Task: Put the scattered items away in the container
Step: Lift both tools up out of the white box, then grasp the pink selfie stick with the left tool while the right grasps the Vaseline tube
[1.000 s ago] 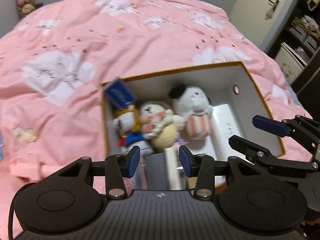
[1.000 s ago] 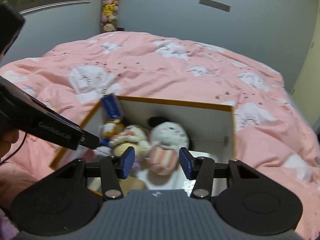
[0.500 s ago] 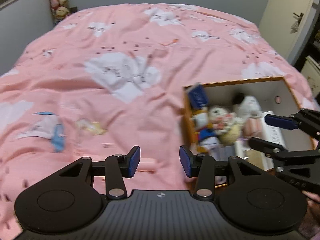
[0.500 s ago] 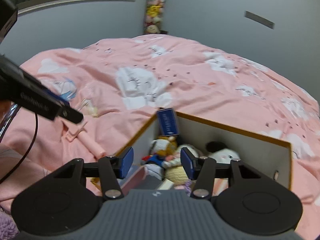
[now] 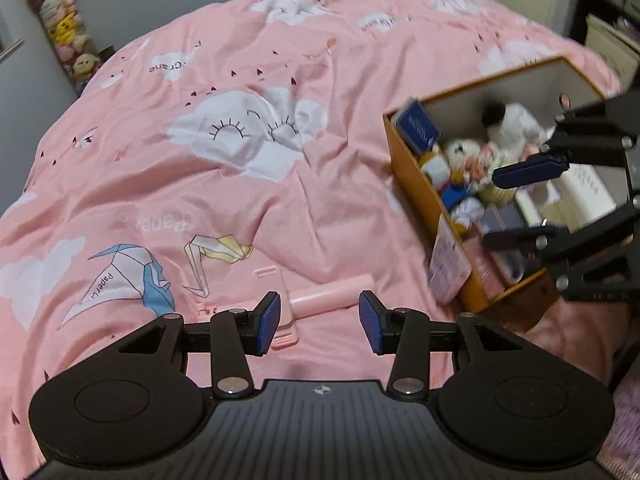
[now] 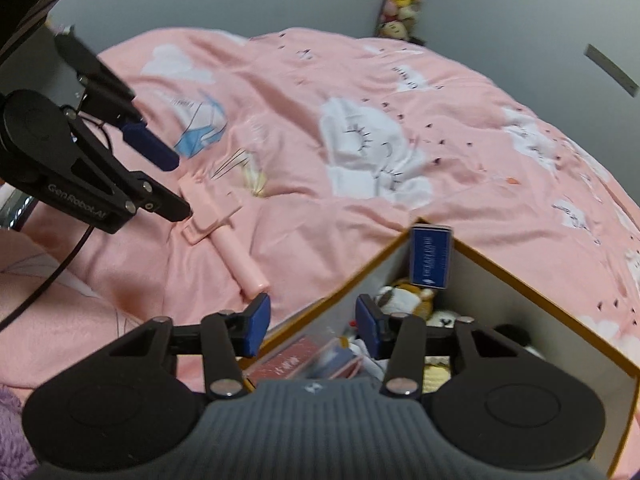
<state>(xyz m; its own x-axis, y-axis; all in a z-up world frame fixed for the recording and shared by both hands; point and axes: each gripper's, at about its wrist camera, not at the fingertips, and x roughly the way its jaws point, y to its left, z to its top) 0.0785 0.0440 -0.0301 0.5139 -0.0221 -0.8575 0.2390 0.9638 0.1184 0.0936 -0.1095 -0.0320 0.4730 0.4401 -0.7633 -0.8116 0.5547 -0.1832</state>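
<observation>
scene: we see a pink bedspread [image 5: 280, 92] with an orange-rimmed box [image 5: 420, 184] on it, already packed with plush toys [image 5: 468, 160] and small packs; a blue card pack [image 6: 431, 258] stands in its far corner.
item left out: we count one, a pink selfie stick [image 5: 328, 298] with a clamp head, lying flat on the bedspread, apart from the box and to its left in the left wrist view.
long axis: in the left view it runs roughly crosswise to the fingers, handle end toward the box, clamp end away from it; in the right view [image 6: 224, 236] it runs diagonally, handle tip pointing near the right gripper's left pad.
left gripper [image 5: 319, 322]: partly open, nothing between the pads; stick lies just ahead of and below the fingertips, clamp head beside the left pad.
right gripper [image 6: 312, 328]: jaws closing, nothing between them; hangs over the box's near-left wall.
nearer hand: we judge the left; in the right view its fingertips sit right at the clamp head, whether touching we cannot tell.
next move, our guess: left gripper drops onto the stick across its axis, closes, carries it to the box.
risk: stick is long and the box is crowded, so it may need to go in lengthwise.
</observation>
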